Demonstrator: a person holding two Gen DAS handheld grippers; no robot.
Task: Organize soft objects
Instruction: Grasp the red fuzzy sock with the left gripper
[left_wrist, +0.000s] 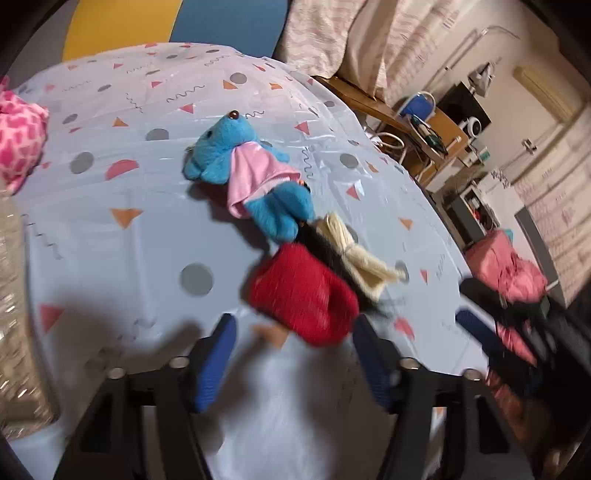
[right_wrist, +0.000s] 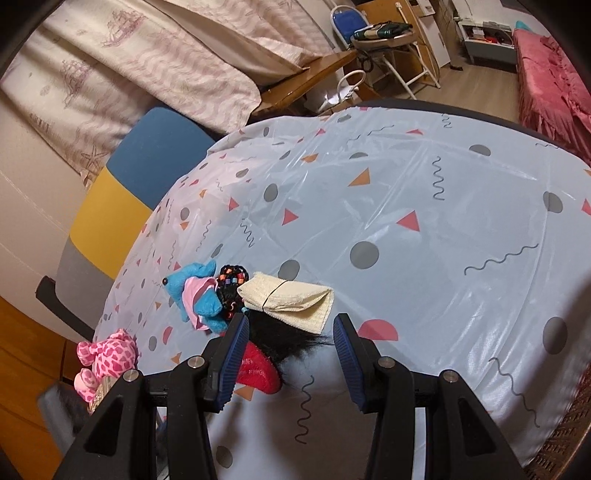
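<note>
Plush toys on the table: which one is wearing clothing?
The blue teddy bear, lying beside the cream cloth bundle, wears a pink garment. The pink spotted plush at the table edge wears nothing.

Two plush animals show: one blue teddy bear (left_wrist: 236, 162) in a pink garment (left_wrist: 258, 177), lying at the middle of the table, and one pink spotted plush (right_wrist: 105, 363) at the table's near left edge in the right wrist view.

One red soft item (left_wrist: 301, 293) lies near the bear's feet.

One cream cloth (right_wrist: 291, 299), folded and bound by one thin dark band, sits just right of the bear.

One black hairy piece with coloured beads (right_wrist: 232, 284) lies between the bear and the cloth.

One patterned tablecloth (right_wrist: 424, 258) covers the single table.

Two grippers are present: the left gripper (left_wrist: 291, 362) and the right gripper (right_wrist: 290, 360), each with two blue-padded fingers spread apart.
</note>
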